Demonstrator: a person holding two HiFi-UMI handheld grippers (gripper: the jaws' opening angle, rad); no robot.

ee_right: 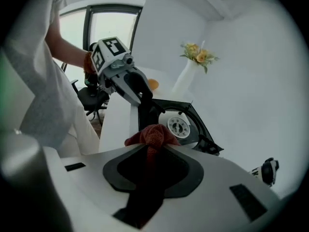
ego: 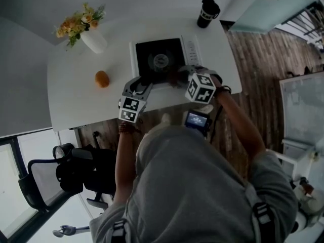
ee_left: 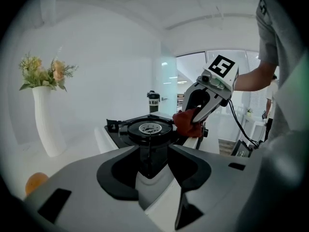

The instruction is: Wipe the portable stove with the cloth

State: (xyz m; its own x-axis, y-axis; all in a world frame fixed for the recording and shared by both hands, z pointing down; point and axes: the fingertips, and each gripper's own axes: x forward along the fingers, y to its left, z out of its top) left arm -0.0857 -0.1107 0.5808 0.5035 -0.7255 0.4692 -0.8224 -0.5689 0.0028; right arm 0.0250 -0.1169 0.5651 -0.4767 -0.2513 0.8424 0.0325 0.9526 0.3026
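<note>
A white-rimmed portable stove (ego: 159,59) with a black top and round burner sits on the white table (ego: 76,97), upper centre of the head view. The right gripper (ee_right: 153,151) is clenched on a crumpled red cloth (ee_right: 152,135), which bunches out past its jaw tips over the stove's near edge, just below the burner. In the left gripper view the cloth shows right of centre, against the stove's right side. The left gripper (ee_left: 149,161) is released, jaws apart and empty, pointing at the stove's lower-left corner.
</note>
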